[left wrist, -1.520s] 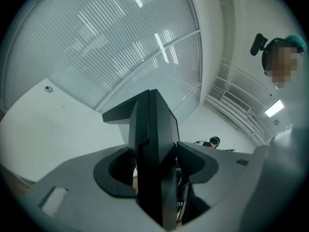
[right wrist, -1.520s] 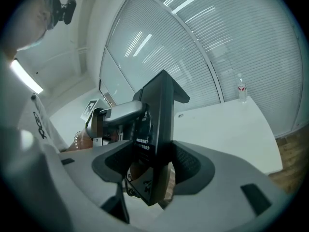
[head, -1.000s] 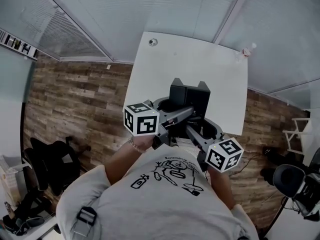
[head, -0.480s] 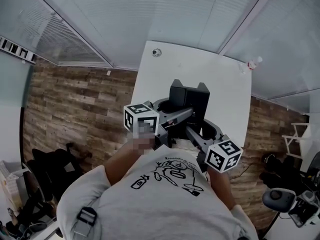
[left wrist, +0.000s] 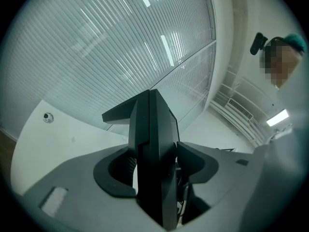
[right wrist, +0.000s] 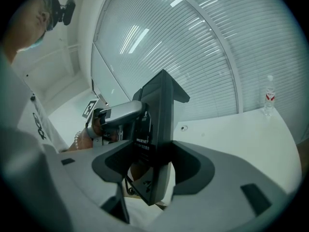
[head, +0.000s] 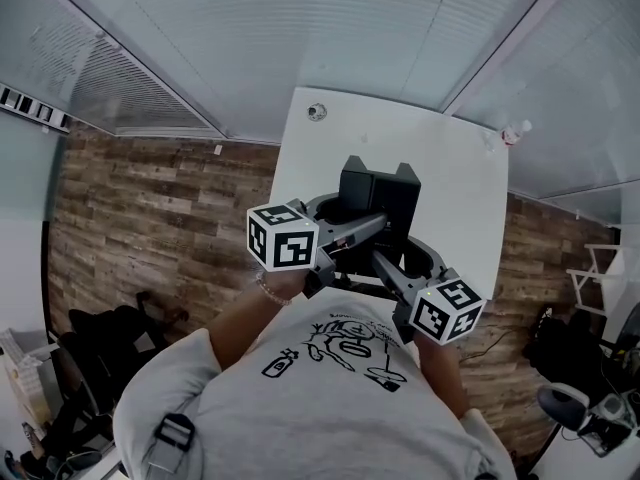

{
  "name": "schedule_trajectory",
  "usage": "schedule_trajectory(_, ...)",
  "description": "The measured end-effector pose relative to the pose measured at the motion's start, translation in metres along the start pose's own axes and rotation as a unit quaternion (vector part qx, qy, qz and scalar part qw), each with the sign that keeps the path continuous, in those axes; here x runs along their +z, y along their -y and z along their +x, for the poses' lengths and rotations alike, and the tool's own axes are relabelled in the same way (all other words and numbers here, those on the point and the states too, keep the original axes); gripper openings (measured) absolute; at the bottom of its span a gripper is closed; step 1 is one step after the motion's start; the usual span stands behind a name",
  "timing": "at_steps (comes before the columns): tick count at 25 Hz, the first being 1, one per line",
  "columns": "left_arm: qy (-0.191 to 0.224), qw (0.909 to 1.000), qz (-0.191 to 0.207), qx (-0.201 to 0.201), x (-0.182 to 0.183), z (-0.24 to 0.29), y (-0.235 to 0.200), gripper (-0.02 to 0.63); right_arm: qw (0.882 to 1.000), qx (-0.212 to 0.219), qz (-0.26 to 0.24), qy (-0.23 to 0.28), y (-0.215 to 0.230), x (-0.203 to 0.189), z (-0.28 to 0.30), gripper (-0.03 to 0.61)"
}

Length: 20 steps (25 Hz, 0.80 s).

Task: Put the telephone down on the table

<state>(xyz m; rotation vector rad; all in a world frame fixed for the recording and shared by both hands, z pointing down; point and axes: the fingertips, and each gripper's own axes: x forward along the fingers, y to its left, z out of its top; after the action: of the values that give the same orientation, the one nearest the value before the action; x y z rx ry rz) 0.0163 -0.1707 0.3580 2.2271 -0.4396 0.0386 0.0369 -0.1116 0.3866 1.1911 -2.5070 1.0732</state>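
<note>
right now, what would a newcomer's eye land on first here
A black telephone stands out first. It is held upright, clamped by both the left gripper and the right gripper, over the near end of a white table. A small bottle stands alone at the table's far right corner.

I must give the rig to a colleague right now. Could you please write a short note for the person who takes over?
Left gripper: shut on the black telephone, on one side of it.
Right gripper: shut on the same telephone, from the other side.
Telephone: held in the air near the front edge of the white table, not resting on it.
Done: both grippers have the telephone.
Left: bring it over a bare part of the table, lower it, then open both grippers.
</note>
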Motion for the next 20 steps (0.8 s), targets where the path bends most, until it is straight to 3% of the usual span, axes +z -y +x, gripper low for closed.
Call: schedule_trajectory(20, 0.005, 0.9999, -0.014, -0.003, -0.002, 0.014, 0.000, 0.259, 1.000, -0.006, 0.001, -0.012, 0.013, 0.002, -0.008, 0.236)
